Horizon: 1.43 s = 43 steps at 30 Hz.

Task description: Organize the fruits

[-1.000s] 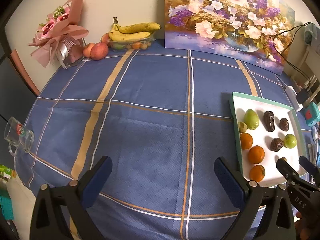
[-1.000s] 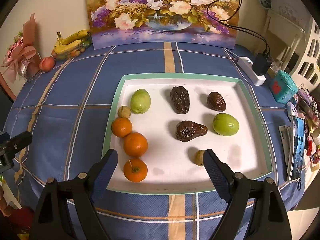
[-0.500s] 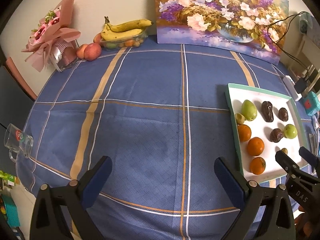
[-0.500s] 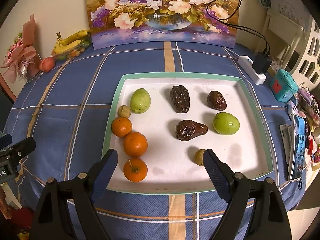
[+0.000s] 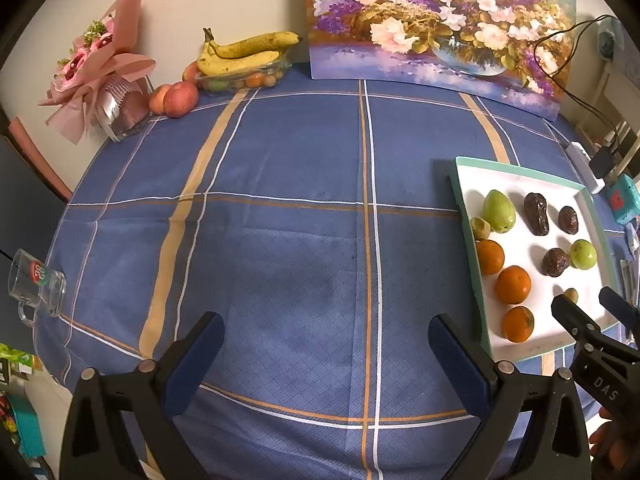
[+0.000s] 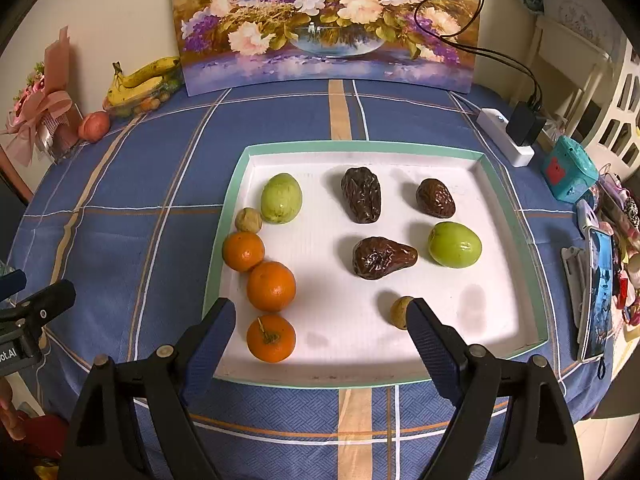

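At the bottom of my right view, my right gripper (image 6: 320, 324) stands wide with nothing between its blue pads, hanging over the near edge of the white tray (image 6: 516, 200); in the left view my left gripper (image 5: 326, 340) is equally wide over bare blue tablecloth (image 5: 280, 208). On the tray's left side, 3 oranges (image 6: 271, 286) run in a line up to a small tan fruit (image 6: 248, 220) and a green fruit (image 6: 281, 198), with 3 dark wrinkled fruits (image 6: 382, 258) and another green fruit (image 6: 455, 245) at centre and right. Farther back, upper left, bananas (image 5: 244, 50) and apples (image 5: 180, 98) sit by the wall beside a flower painting (image 5: 436, 20).
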Motion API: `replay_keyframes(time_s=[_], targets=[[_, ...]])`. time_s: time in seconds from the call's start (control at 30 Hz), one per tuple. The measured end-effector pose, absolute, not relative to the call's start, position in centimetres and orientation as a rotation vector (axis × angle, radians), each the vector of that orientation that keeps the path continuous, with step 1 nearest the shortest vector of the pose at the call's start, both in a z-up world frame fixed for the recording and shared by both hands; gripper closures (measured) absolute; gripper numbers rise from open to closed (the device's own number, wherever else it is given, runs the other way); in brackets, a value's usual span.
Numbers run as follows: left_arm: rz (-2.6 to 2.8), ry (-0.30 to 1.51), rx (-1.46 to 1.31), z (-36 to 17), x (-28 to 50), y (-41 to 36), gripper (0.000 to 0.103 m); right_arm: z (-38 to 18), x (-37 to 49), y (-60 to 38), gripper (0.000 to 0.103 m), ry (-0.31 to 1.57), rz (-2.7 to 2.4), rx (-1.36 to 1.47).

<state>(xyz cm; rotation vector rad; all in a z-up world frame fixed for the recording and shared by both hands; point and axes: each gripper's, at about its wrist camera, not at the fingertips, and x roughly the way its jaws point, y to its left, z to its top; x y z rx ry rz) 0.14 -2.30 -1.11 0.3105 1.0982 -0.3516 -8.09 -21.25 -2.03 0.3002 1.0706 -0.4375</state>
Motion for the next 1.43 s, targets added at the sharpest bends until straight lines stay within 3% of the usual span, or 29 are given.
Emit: replay_keyframes(time_s=[1.43], targets=[[-0.343, 1.097, 0.305, -1.1, -0.1, -2.08, 0.0, -2.2, -8.08, -21.09, 0.015, 1.078, -0.437, 0.301]])
